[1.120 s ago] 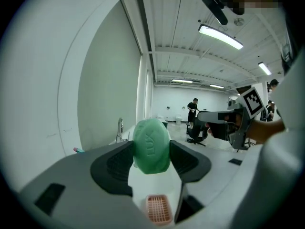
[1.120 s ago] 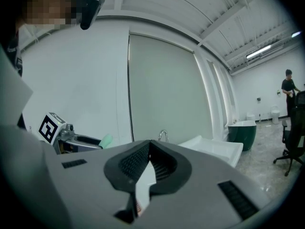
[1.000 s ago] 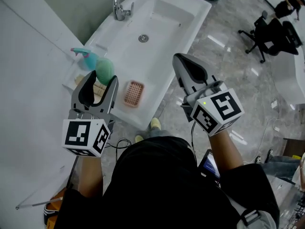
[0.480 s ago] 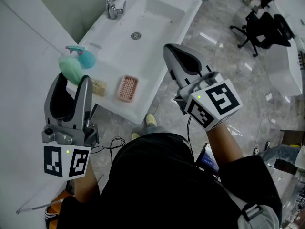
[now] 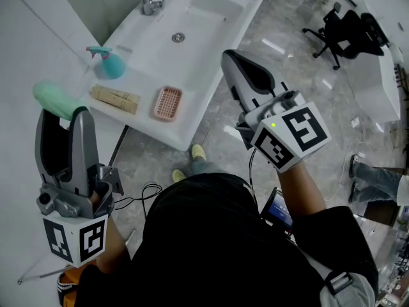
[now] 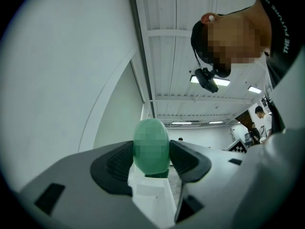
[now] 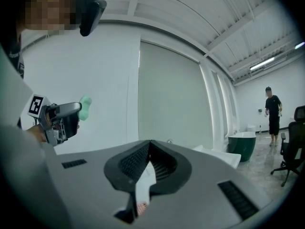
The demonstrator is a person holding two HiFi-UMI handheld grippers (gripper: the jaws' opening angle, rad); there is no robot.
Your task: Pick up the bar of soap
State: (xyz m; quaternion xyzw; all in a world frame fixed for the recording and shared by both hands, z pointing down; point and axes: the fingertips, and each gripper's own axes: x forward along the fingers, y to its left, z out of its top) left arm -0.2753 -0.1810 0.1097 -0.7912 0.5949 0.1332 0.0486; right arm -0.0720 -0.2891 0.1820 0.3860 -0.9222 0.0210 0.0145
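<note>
The bar of soap (image 5: pixel 54 100) is a pale green oval, pinched between the tips of my left gripper (image 5: pixel 64 115) at the lower left of the head view, well off the sink counter. In the left gripper view the soap (image 6: pixel 151 144) stands between both pads, with the gripper (image 6: pixel 151 162) shut on it and pointing up at the ceiling. My right gripper (image 5: pixel 231 59) hangs over the floor beside the sink, jaws shut with nothing in them. In the right gripper view that gripper (image 7: pixel 148 149) is shut, and the soap (image 7: pixel 86 107) shows at the left.
A white sink basin (image 5: pixel 211 18) with a faucet (image 5: pixel 148 2) stands at the top. Its counter holds a pink soap dish (image 5: pixel 167 103), a teal spray bottle (image 5: pixel 110 62) and a tan flat item (image 5: pixel 115 99). An office chair (image 5: pixel 345 31) and a person's legs (image 5: pixel 377 178) are at the right.
My left gripper has carried the soap leftward and away from the sink counter, uncovering the tan item. The right gripper has barely moved.
</note>
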